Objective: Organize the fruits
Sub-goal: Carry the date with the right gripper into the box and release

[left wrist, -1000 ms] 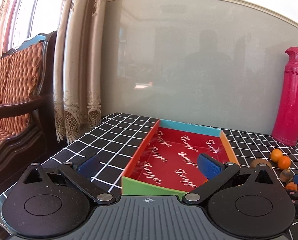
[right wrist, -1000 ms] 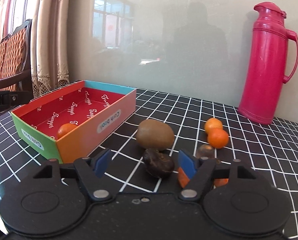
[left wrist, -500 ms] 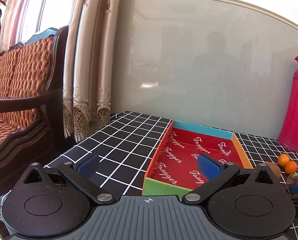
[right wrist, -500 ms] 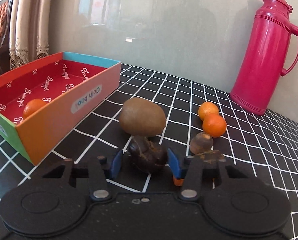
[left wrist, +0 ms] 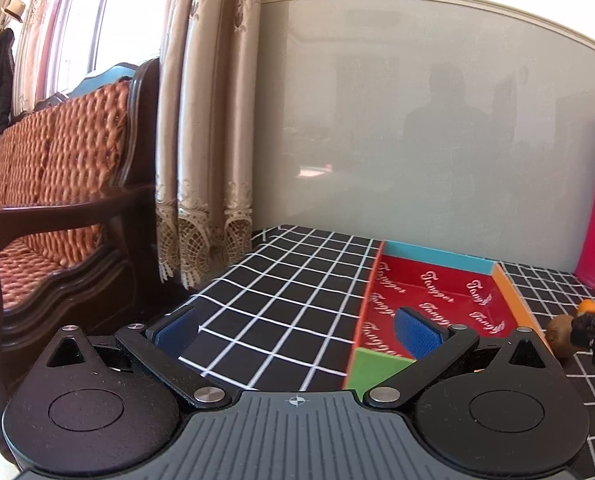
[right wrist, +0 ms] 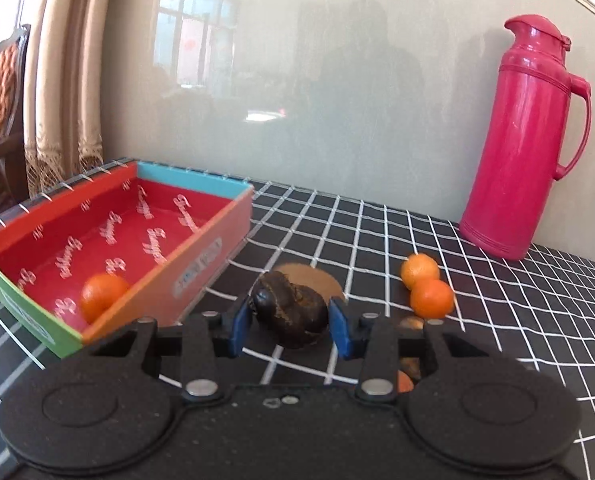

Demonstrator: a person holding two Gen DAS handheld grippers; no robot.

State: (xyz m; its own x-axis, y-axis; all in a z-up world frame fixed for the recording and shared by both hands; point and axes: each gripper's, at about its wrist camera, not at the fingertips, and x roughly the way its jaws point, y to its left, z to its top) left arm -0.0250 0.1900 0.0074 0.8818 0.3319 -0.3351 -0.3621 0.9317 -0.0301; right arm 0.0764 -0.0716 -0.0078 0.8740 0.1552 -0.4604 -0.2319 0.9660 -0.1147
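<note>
With one orange (right wrist: 102, 295) lying in the box (right wrist: 201, 256) at lower left, I have my right gripper (right wrist: 289, 322) clamped on the dark fruit (right wrist: 290, 312) at centre. Kiwi (right wrist: 315, 278) and two oranges (right wrist: 425, 284) remain on the table; my left gripper (left wrist: 295, 330) gapes wide, empty.

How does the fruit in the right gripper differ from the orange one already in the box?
The dark fruit is brown-black, wrinkled and lumpy; the orange fruit is bright, smooth and round. The dark fruit sits between the right gripper's blue pads, outside the box; the orange fruit lies free on the box's red floor near its front corner. The dark fruit looks somewhat larger, though it is nearer the camera. Both are small whole fruits.
</note>
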